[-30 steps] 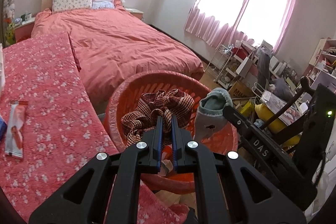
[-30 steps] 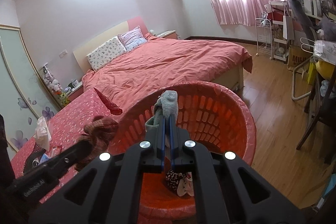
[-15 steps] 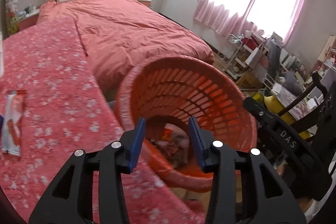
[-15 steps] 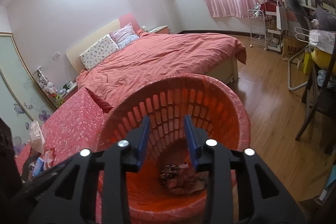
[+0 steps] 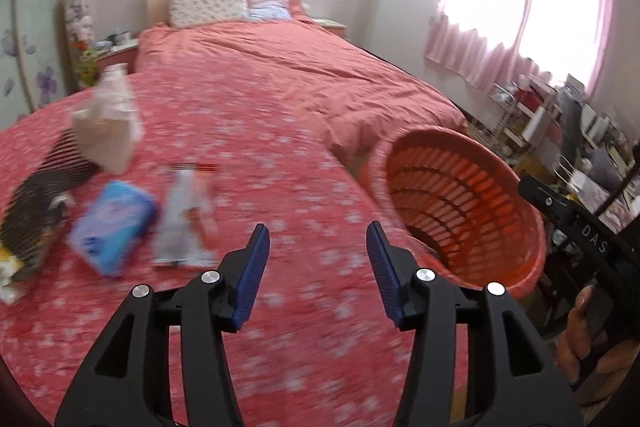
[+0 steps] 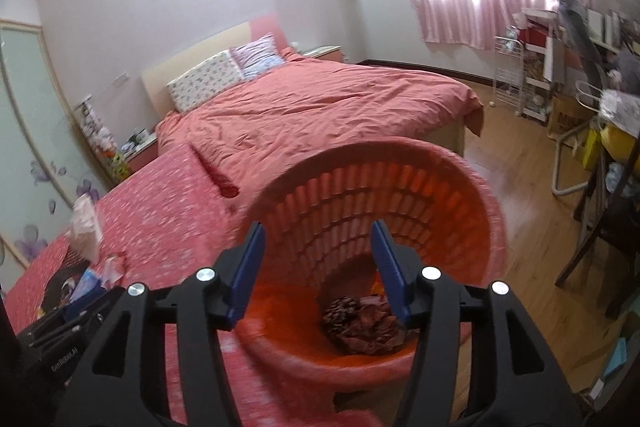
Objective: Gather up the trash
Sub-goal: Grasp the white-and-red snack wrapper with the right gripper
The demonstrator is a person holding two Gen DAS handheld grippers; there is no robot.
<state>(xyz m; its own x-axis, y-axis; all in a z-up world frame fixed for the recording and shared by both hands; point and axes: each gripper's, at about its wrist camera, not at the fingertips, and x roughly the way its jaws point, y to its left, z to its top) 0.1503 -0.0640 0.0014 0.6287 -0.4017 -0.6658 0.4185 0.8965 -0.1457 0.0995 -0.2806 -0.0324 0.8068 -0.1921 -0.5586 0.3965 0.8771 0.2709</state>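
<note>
Both drops done. A second ago each gripper pinched a piece over the bin: left on a brown woven cloth, right on a grey sock. The jaws have just been opening on both, and nothing sits between either pair now.

Left gripper: spread, empty, swung away from the bin and now over the red floral-cloth table. Still lying there, left to right: a dark striped bag, a beige paper carton, a blue plastic tissue pack, a white-and-red snack wrapper. Left view is motion-blurred, so details are soft.

Orange slotted plastic basket, just off the table edge: brown crumpled pieces lie on its bottom. The sock can't be picked out in the pile.

Right gripper: spread, empty, over the basket mouth.

My read: this cycle's finished, and the wrapper is the nearest next grab for the left. The carton and tissue pack may not count as trash.
</note>
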